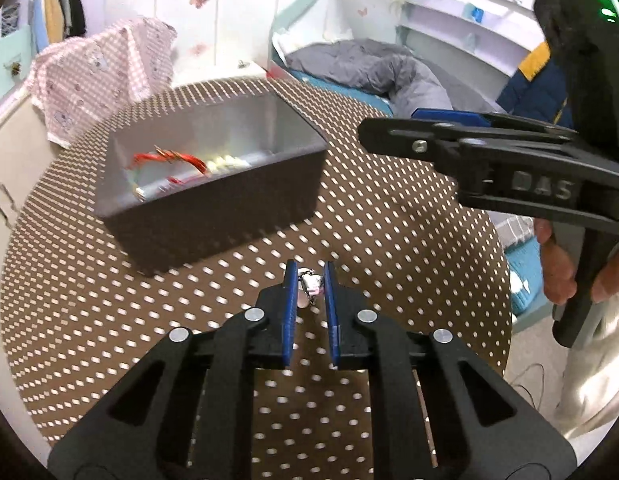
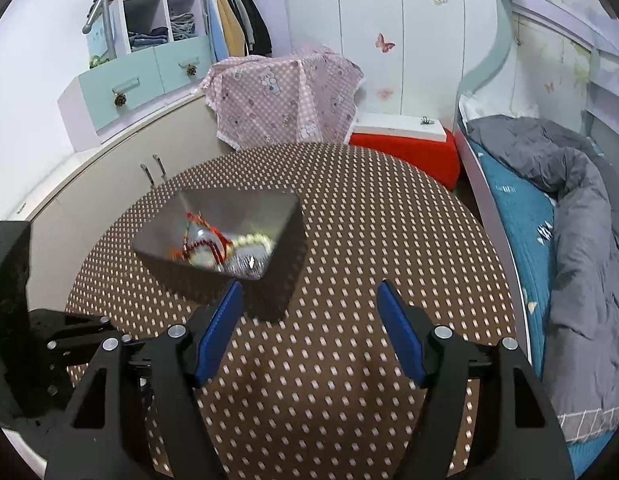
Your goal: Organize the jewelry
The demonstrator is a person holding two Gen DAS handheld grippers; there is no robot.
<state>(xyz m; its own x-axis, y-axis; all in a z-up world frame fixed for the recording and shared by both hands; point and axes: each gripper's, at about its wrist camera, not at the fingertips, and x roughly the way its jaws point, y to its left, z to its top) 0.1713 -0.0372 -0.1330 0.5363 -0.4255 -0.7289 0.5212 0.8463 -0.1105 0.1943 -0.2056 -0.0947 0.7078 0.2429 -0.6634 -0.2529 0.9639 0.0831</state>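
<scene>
The round table with a brown, white-dotted cloth (image 1: 389, 240) carries a dark rectangular plastic bin with a grey interior (image 1: 213, 200), which already contains red cord pieces and a string of pale beads (image 1: 225, 162). The left gripper (image 1: 310, 280) has its blue pads pinched narrow on a small silvery, pale-stoned trinket (image 1: 311, 282) just above the cloth, near the bin's front wall. This piece is judged light, slippery and easily bent, so grip its body, not any fine link; the right gripper (image 2: 309, 320) holds its jaws wide and empty.
</scene>
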